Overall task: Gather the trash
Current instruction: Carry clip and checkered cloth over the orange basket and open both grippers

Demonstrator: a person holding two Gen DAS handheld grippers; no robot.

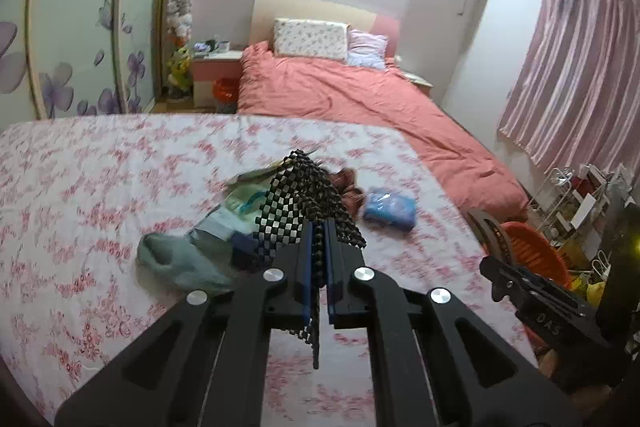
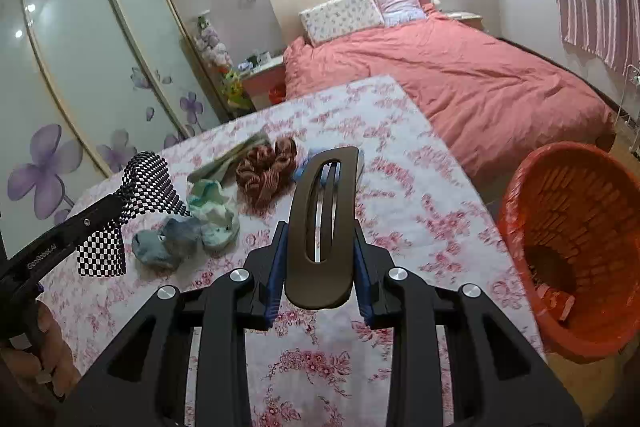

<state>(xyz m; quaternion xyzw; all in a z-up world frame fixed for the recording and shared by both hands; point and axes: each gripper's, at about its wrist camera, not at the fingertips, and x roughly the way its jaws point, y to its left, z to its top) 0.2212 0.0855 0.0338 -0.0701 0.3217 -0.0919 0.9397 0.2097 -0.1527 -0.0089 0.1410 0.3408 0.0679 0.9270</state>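
Note:
My left gripper [image 1: 318,227] is shut on a black-and-white checkered beaded band [image 1: 296,195], held above the floral-clothed table [image 1: 100,187]. The band [image 2: 148,183] hangs from that gripper [image 2: 116,203] at the left of the right wrist view. My right gripper [image 2: 320,231] is shut on a long brown hair clip [image 2: 324,219]. On the table lie a grey-blue sock [image 2: 164,243], a pale green cloth [image 2: 214,215], a brown scrunchie [image 2: 266,171] and a blue packet [image 1: 390,209]. An orange basket [image 2: 576,239] stands on the floor to the right of the table.
A bed with a salmon duvet [image 2: 460,75] lies beyond the table. A flower-printed sliding wardrobe [image 2: 80,67] lines the left wall and a pink curtain [image 1: 572,67] hangs on the right. A white wire rack [image 1: 576,195] stands behind the basket. A person's hand [image 2: 36,359] holds the left gripper.

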